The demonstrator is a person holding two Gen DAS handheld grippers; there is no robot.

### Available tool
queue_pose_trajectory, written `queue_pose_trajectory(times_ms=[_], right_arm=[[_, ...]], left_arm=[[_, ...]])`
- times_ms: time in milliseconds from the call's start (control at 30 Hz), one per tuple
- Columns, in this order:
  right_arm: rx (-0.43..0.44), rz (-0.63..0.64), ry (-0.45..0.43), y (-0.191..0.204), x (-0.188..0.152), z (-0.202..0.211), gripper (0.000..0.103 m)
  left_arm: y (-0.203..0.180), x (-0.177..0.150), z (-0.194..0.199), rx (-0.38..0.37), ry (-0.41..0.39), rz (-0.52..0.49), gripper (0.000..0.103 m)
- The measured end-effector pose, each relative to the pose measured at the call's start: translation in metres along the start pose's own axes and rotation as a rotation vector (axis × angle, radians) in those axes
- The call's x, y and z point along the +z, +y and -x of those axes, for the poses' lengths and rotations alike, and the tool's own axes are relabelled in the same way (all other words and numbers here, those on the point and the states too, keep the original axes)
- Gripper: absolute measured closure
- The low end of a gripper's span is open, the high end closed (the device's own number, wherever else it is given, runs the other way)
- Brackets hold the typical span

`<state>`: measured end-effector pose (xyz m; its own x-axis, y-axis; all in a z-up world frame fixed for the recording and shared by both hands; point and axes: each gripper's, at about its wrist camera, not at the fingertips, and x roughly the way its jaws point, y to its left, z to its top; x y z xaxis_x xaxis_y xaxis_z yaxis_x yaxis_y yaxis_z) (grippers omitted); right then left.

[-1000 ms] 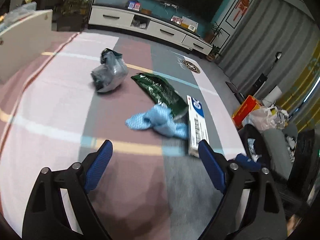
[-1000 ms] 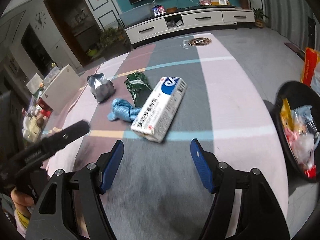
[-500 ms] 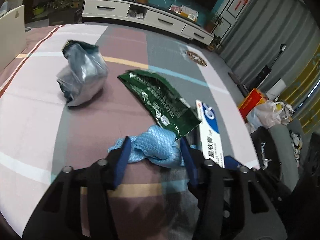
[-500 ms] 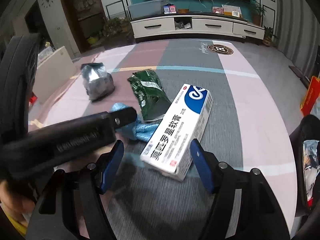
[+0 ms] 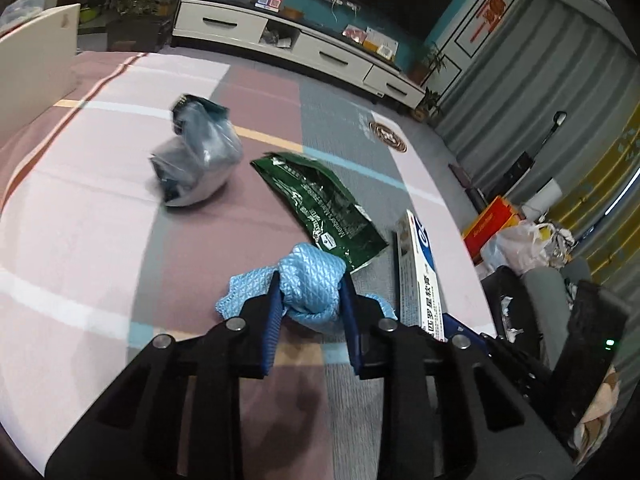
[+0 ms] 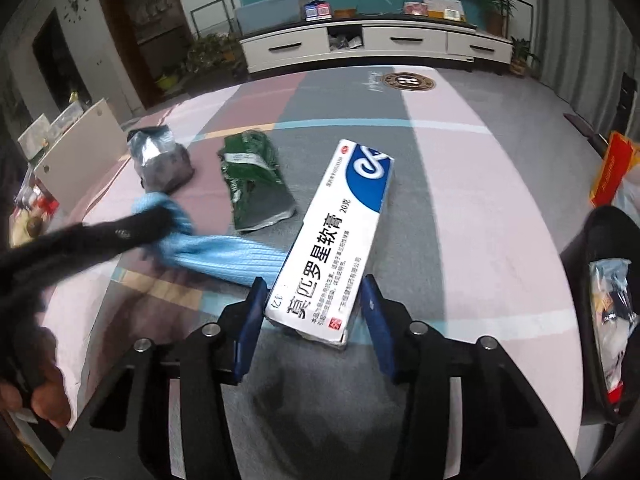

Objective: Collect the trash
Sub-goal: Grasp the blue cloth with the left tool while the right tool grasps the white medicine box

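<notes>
Carpet (image 5: 100,240) bare to the left, near side. Left gripper (image 5: 310,292) closing, pads pinching blue cloth (image 5: 312,280) — right gripper (image 6: 314,300) closing, straddling ointment box (image 6: 336,240); contact unclear.

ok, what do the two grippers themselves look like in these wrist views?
Same build on both: the left gripper and right gripper have matte black angular linkage arms with round silver pivot bolts and flat blue ribbed fingers. No cables or markings show. No sleeve is visible.
</notes>
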<state>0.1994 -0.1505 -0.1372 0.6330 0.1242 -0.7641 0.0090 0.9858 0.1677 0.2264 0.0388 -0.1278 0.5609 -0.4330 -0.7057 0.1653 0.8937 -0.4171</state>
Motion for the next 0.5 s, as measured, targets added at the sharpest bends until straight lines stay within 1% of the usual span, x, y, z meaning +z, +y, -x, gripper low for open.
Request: queue_pose_trajectory(times_ms=[133, 300, 367, 500], right_arm=[[0.008, -0.034, -0.018, -0.012, -0.009, 0.014, 0.057], [0.013, -0.060, -0.051, -0.020, -0.019, 0.037, 0.058], [0.013, -0.056, -0.055, -0.021, -0.022, 0.045, 0.058], [-0.028, -0.012, -0.029, -0.021, -0.030, 0.049, 0.058]], left_arm=[[-0.003, 0.000, 0.017, -0.026, -0.025, -0.006, 0.075], [-0.016, 0.001, 0.036, -0.068, -0.064, -0.034, 0.075], [-0.020, 0.001, 0.040, -0.078, -0.067, -0.041, 0.075], [-0.024, 0.000, 0.045, -0.087, -0.070, -0.047, 0.074]])
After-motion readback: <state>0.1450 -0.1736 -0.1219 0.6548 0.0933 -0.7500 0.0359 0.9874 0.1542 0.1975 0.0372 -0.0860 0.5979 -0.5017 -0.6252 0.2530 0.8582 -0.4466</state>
